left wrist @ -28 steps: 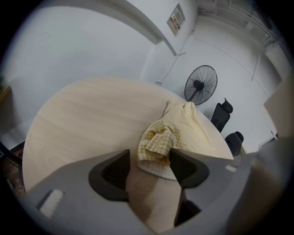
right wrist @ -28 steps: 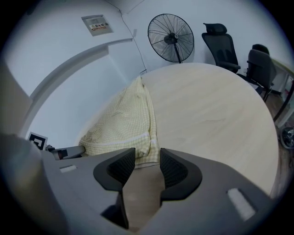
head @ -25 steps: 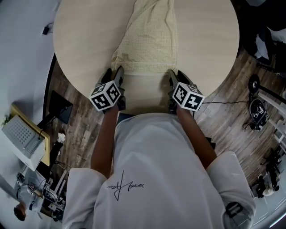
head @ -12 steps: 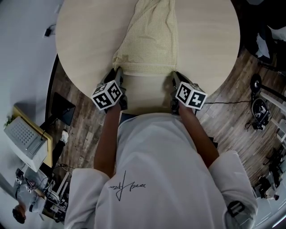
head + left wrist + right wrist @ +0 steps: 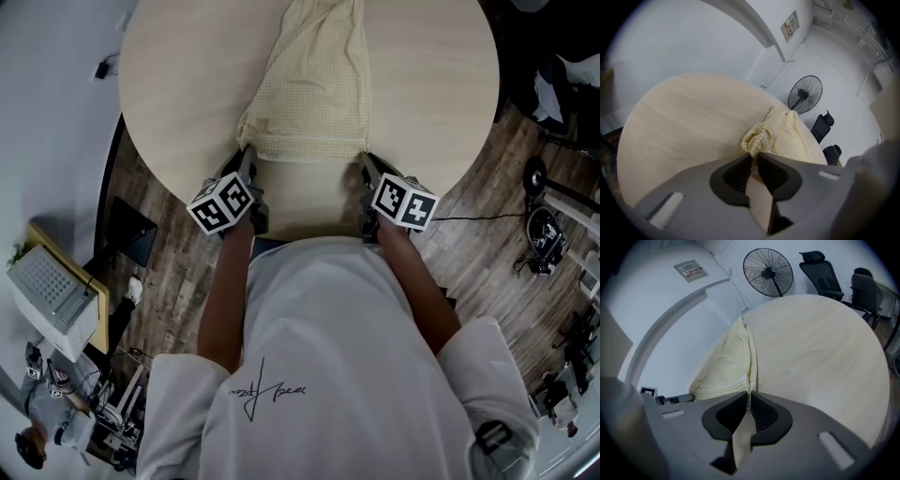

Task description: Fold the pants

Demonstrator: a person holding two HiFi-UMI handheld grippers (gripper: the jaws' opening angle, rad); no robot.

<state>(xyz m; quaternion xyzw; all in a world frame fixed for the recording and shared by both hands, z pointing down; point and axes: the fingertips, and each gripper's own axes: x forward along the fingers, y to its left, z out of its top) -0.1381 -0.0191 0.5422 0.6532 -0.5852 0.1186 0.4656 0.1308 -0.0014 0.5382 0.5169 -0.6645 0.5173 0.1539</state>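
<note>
At the table edge, pants corners are pinched by left gripper and right gripper, jaws just closed; even lifting is advised.

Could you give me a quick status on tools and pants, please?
Jaws just been closing: left tool pinches one near corner of pants, right tool the other. Pants lie along table. Nothing in the way.

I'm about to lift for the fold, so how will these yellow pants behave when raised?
Probably floppy: the pants bunch where the left gripper has just closed on them. Likely light: thin cloth. The middle may sag between corners.
</note>
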